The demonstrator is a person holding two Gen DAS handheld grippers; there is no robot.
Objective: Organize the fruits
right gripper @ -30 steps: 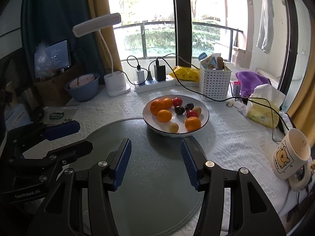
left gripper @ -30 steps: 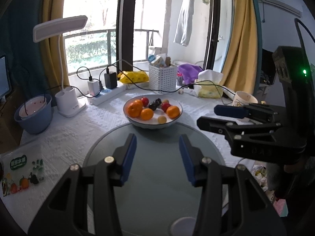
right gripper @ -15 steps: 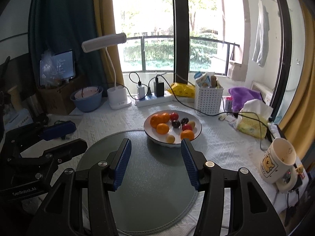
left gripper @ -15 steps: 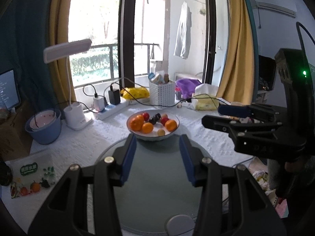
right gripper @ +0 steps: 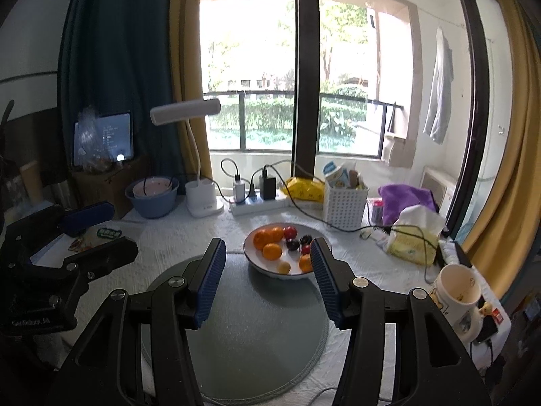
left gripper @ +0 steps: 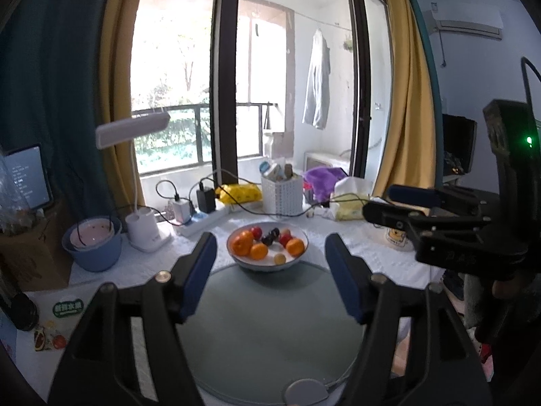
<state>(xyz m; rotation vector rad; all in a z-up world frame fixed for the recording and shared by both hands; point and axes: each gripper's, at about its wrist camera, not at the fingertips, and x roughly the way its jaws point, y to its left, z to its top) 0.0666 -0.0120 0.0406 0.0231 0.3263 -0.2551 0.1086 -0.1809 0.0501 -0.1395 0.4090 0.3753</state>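
Note:
A white bowl [left gripper: 267, 261] [right gripper: 270, 267] of oranges, red and dark small fruits stands on the far edge of a round grey glass mat [left gripper: 270, 324] [right gripper: 257, 324]. My left gripper [left gripper: 270, 264] hovers above the mat, short of the bowl, with its jaws opening and nothing between them. My right gripper [right gripper: 265, 270] hangs at the same height, open and empty, the bowl seen between its blue pads [right gripper: 211, 280]. Each gripper shows in the other's view: the right gripper [left gripper: 426, 209] at right, the left gripper [right gripper: 84, 237] at left.
A white-clothed table [right gripper: 175, 247] carries a desk lamp [right gripper: 199, 196], blue bowl [right gripper: 152, 199], power strip [right gripper: 257, 203], white basket [right gripper: 345, 203], tissue pack [right gripper: 412, 237] and bear mug [right gripper: 460, 297]. A fruit card [left gripper: 57, 321] lies at left. Windows and curtains stand behind.
Both grippers rose and drew back from the bowl, so the bowl looks smaller and more window shows. The left gripper's jaws spread wider; the right gripper's gap stayed the same.

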